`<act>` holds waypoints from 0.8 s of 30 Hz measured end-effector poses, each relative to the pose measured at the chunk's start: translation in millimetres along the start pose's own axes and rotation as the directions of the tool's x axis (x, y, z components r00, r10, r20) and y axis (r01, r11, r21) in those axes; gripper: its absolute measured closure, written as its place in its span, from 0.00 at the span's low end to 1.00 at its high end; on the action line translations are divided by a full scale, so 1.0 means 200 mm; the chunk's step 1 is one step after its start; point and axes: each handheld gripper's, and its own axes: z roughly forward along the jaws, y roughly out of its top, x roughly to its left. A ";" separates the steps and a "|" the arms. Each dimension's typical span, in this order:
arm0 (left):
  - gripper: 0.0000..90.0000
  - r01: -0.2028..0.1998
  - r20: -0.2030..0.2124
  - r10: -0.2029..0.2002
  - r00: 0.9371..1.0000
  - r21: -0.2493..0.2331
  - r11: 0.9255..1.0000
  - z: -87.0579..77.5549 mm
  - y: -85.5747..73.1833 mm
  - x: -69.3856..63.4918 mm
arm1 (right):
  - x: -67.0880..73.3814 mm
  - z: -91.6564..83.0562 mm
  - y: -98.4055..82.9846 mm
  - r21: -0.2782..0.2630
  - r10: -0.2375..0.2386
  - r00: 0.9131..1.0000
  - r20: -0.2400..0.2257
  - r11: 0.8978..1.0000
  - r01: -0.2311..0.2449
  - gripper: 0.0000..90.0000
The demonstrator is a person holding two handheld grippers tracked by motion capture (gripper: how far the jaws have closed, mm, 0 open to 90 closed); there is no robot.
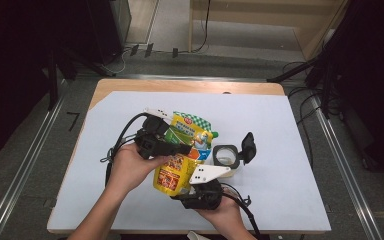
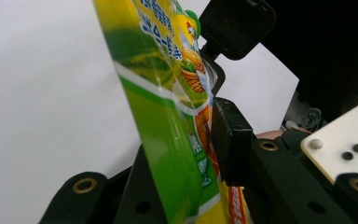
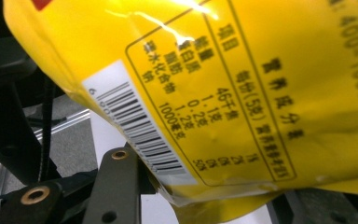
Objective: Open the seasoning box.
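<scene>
A yellow and green printed pouch (image 1: 187, 131) is held up over the table between both grippers. My left gripper (image 1: 182, 149) comes in from the left and is shut across the pouch's middle. In the left gripper view the pouch (image 2: 168, 121) stands edge-on between the jaws, the right pad (image 2: 228, 140) lies against it and the left pad is hidden behind it. My right gripper (image 1: 182, 192) is shut on the pouch's yellow bottom end from below. In the right gripper view the barcode side of the pouch (image 3: 223, 93) rests against the left jaw.
A round container (image 1: 225, 156) with its black flip lid (image 1: 248, 146) standing open sits just right of the pouch, on the white sheet (image 1: 290, 120) that covers the table. The lid (image 2: 237, 28) rises behind the pouch. Cables trail from both grippers.
</scene>
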 end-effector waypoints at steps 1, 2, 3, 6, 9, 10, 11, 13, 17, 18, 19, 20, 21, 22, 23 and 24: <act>0.86 -0.001 -0.002 0.001 1.000 0.004 1.000 0.00 0.00 0.00 | 0.00 0.00 0.00 0.000 -0.013 1.000 0.005 1.000 0.013 0.66; 0.86 0.001 -0.005 -0.001 1.000 0.005 1.000 0.01 0.00 0.00 | 0.00 0.00 0.00 0.002 -0.010 1.000 0.003 1.000 0.010 0.66; 0.86 -0.001 -0.007 0.001 1.000 0.006 1.000 0.01 0.00 0.00 | 0.00 0.00 0.00 0.000 -0.010 1.000 0.003 1.000 0.010 0.66; 0.86 0.000 -0.016 0.000 1.000 0.017 1.000 0.02 0.01 -0.01 | 0.00 -0.01 -0.01 -0.005 -0.011 1.000 0.000 1.000 0.011 0.65; 0.85 0.010 -0.009 -0.010 1.000 0.025 1.000 0.03 0.01 0.00 | 0.01 -0.02 -0.01 -0.012 -0.036 0.999 -0.001 0.999 0.036 0.64; 0.85 0.012 -0.007 -0.012 1.000 0.027 1.000 0.04 0.01 0.00 | 0.01 -0.02 -0.01 -0.010 -0.039 0.999 0.002 0.999 0.039 0.64; 0.85 0.013 -0.003 -0.013 1.000 0.024 1.000 0.04 0.01 0.00 | 0.01 -0.02 -0.01 -0.008 -0.042 0.999 0.005 0.999 0.042 0.64; 0.85 0.013 0.000 -0.013 1.000 0.028 1.000 0.04 0.01 0.00 | 0.01 -0.03 -0.01 -0.005 -0.040 0.999 0.008 0.999 0.040 0.64; 0.85 0.027 0.019 -0.027 0.999 0.033 0.999 0.05 0.02 0.00 | 0.02 -0.03 -0.01 -0.004 -0.049 0.999 0.017 0.999 0.049 0.63; 0.85 0.027 0.025 -0.028 0.999 0.032 0.999 0.05 0.02 0.01 | 0.02 -0.03 -0.01 -0.003 -0.051 0.998 0.020 0.999 0.051 0.63; 0.86 0.033 0.032 -0.035 0.999 0.034 0.999 0.06 0.02 0.01 | 0.03 -0.03 -0.01 -0.004 -0.055 0.998 0.023 0.998 0.055 0.62; 0.86 0.038 0.037 -0.040 0.999 0.037 0.999 0.06 0.02 0.01 | 0.03 -0.04 -0.01 -0.003 -0.052 0.998 0.021 0.999 0.052 0.62; 0.86 0.041 0.037 -0.042 0.998 0.036 0.999 0.06 0.02 0.02 | 0.03 -0.04 -0.01 -0.002 -0.049 0.999 0.023 0.999 0.049 0.62; 0.86 0.045 0.038 -0.047 0.998 0.038 0.998 0.07 0.03 0.02 | 0.03 -0.04 -0.01 -0.006 -0.049 0.999 0.022 0.999 0.050 0.62; 0.86 0.046 0.038 -0.047 0.998 0.042 0.998 0.07 0.03 0.02 | 0.04 -0.04 -0.01 -0.007 -0.049 0.999 0.023 0.999 0.049 0.62; 0.86 0.047 0.041 -0.049 0.998 0.047 0.998 0.08 0.03 0.02 | 0.04 -0.04 -0.01 -0.006 -0.047 0.999 0.023 0.999 0.047 0.62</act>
